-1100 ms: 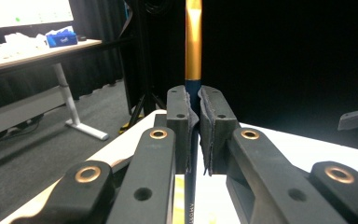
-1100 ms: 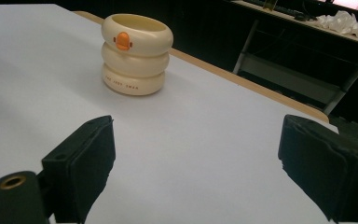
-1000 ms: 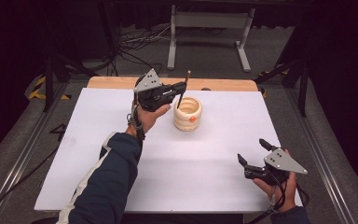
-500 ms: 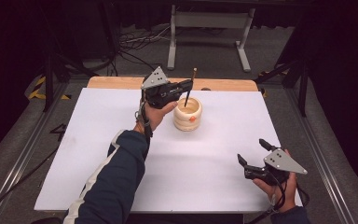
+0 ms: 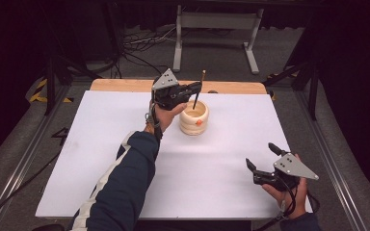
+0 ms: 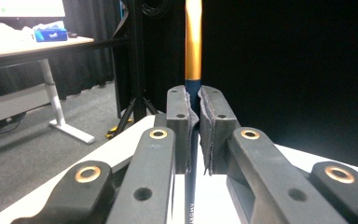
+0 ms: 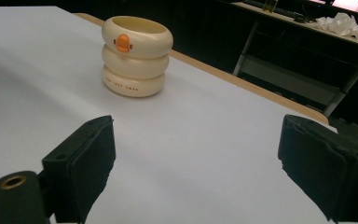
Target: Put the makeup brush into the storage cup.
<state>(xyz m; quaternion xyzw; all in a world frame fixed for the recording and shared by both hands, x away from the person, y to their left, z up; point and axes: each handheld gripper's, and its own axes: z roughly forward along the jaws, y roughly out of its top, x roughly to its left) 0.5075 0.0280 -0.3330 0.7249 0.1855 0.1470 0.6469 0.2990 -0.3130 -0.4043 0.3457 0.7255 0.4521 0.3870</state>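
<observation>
Nearest the person, the right hand-held gripper [image 5: 258, 165], matte black with a grey three-cornered plate on top, rests low at the near right of the white-topped bench [image 5: 101, 144]; its jaws stand wide apart with nothing between them, their padded faces blunt and square in the right gripper view [image 7: 196, 163].

Farther in, a dark blue sleeve with a white stripe [image 5: 120, 187] runs up to the left hand-held gripper [image 5: 197, 87], held above the middle of the bench. Its jaws are clamped on a slim pen with a dark blue barrel and an orange-gold upper section [image 6: 193, 42]. The pen stands nearly upright, its lower tip over the opening of a cream holder shaped like three stacked smooth rings [image 5: 194, 117], with a small orange duck-bill mark on the top ring [image 7: 121, 43].

Beyond the holder, a bare wooden strip [image 5: 125, 85] edges the bench's far side.
</observation>
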